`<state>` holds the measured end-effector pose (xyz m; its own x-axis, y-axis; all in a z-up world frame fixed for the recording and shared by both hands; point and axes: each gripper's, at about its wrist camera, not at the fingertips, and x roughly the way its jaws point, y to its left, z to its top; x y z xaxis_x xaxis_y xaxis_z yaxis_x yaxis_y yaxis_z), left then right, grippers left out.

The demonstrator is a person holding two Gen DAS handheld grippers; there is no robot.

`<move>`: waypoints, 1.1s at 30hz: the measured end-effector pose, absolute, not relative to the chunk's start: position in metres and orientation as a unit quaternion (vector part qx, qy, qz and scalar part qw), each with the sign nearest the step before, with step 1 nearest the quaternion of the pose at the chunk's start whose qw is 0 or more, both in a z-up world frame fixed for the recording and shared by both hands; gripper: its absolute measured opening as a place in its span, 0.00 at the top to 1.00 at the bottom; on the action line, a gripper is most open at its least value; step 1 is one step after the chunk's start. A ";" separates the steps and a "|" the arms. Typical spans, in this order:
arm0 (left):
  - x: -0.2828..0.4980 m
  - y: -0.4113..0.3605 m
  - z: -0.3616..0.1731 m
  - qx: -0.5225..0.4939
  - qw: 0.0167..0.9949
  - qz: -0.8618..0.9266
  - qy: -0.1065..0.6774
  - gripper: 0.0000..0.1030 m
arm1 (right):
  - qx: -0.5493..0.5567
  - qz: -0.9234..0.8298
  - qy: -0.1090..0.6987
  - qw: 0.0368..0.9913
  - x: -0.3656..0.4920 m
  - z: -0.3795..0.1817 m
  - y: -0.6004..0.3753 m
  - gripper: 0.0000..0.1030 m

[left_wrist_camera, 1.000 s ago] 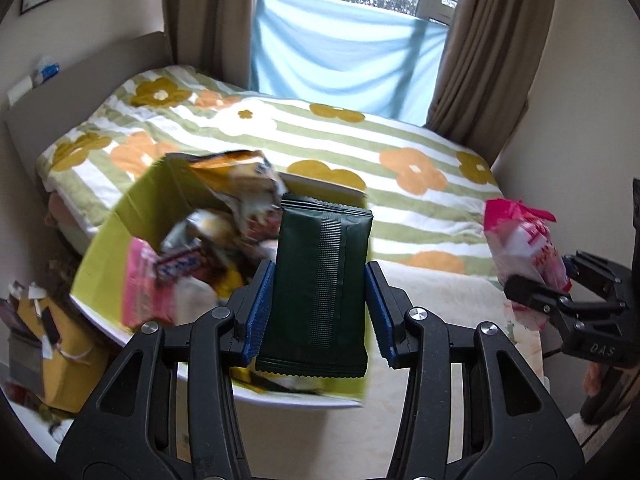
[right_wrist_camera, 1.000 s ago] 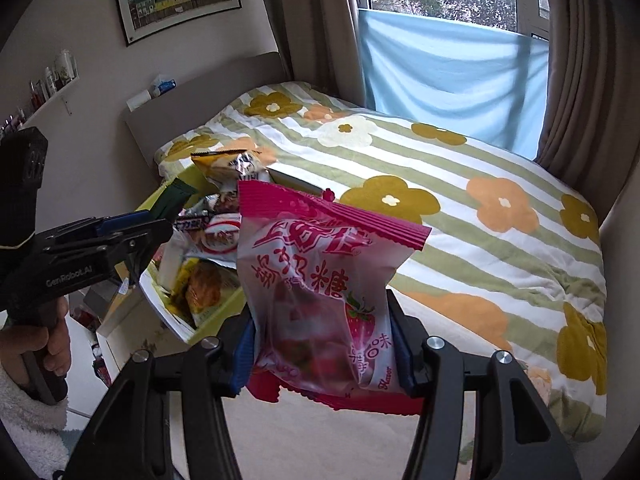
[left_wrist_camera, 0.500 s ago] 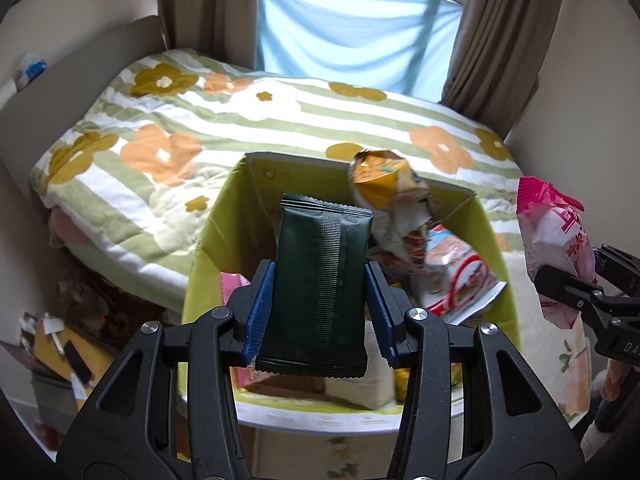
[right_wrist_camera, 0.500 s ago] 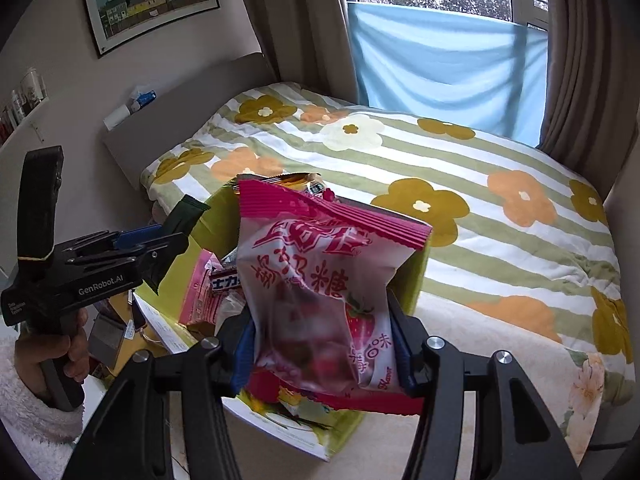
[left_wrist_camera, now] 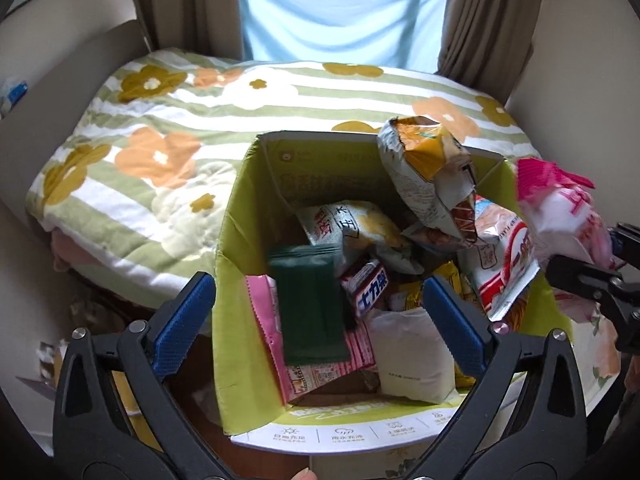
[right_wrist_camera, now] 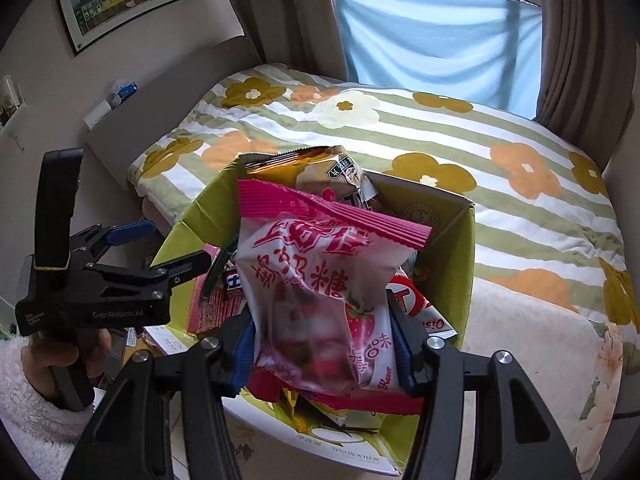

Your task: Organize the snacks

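Observation:
A green cardboard box point(left_wrist_camera: 236, 240) with open flaps holds several snack packets. My left gripper point(left_wrist_camera: 316, 312) is open right above it. A dark green packet point(left_wrist_camera: 310, 308), blurred, is free between the jaws over the box's left side, above a pink packet point(left_wrist_camera: 264, 312). My right gripper point(right_wrist_camera: 324, 356) is shut on a pink and white strawberry candy bag point(right_wrist_camera: 316, 288), held over the box point(right_wrist_camera: 448, 248). That bag also shows at the right of the left wrist view point(left_wrist_camera: 560, 216). The left gripper shows at the left of the right wrist view point(right_wrist_camera: 176, 252).
The box stands at the foot of a bed with a flowered striped quilt point(left_wrist_camera: 160, 128). A tall orange and silver chip bag point(left_wrist_camera: 428, 172) sticks up from the box's far right. Clutter lies on the floor to the left point(left_wrist_camera: 52, 360). Curtains and a window are behind point(right_wrist_camera: 432, 40).
My left gripper opened and let go of the dark green packet, which is dropping into the box. Both grippers moved closer over the box; the right still holds the pink bag.

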<state>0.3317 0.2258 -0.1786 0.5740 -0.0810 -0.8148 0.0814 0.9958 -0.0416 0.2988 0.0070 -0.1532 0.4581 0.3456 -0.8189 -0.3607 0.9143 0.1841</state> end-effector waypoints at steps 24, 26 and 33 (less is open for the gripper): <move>0.300 0.251 -0.186 -0.008 0.876 -0.045 0.481 0.00 | 0.001 0.230 0.486 0.843 0.316 -0.166 0.068 0.10; 0.298 0.250 -0.186 -0.007 0.875 -0.049 0.482 0.00 | 0.001 0.221 0.485 0.846 0.313 -0.166 0.067 0.10; 0.286 0.245 -0.177 -0.005 0.880 -0.047 0.473 0.00 | 0.008 0.211 0.476 0.854 0.299 -0.156 0.058 0.09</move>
